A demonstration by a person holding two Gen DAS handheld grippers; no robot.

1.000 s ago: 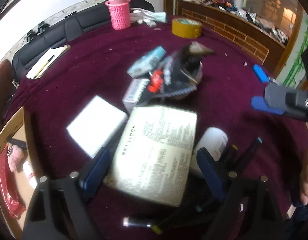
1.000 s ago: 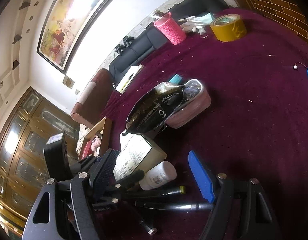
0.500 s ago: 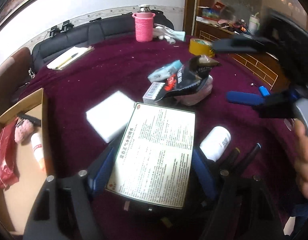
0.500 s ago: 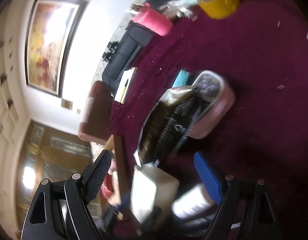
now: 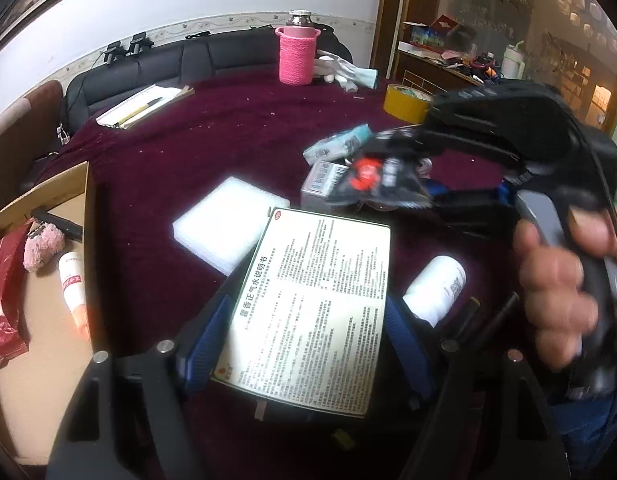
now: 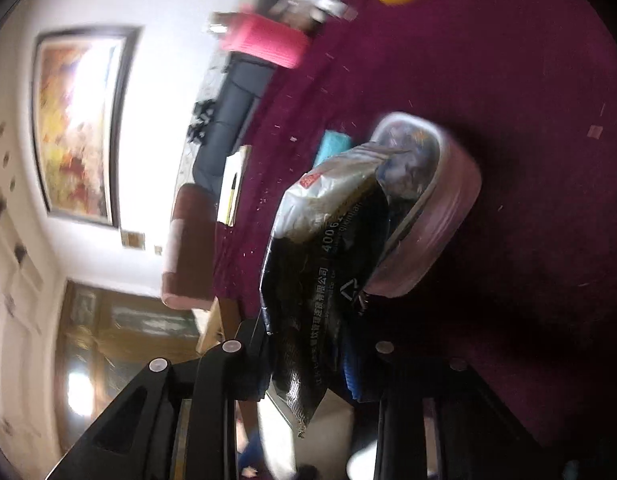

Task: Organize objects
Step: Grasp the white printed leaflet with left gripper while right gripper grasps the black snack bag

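Note:
My left gripper [image 5: 308, 336] is shut on a flat box [image 5: 316, 300] with a printed white face, one blue pad on each long side. In the right wrist view a black snack bag [image 6: 328, 260] leans out of a pink bowl [image 6: 440, 216]. My right gripper [image 6: 304, 364], rolled onto its side, has its jaws closing on the bag's lower end, and the pads press on it. The left wrist view shows the same bag [image 5: 380, 180] at centre right, with the right gripper [image 5: 408, 168] on it and a person's hand [image 5: 560, 280] on the handle.
A white foam block [image 5: 228, 228], a white bottle [image 5: 436, 284] and dark pens [image 5: 468, 316] lie near the held box. A small silver box [image 5: 322, 184] and teal packet [image 5: 340, 146] sit by the bowl. An open cardboard box [image 5: 48, 200] is at the left edge; a pink flask [image 5: 296, 56] and yellow tape [image 5: 406, 104] are far.
My right gripper rolled onto its side, came in to the black bag and went from wide open to shut on it. The left gripper has kept the printed box between its pads.

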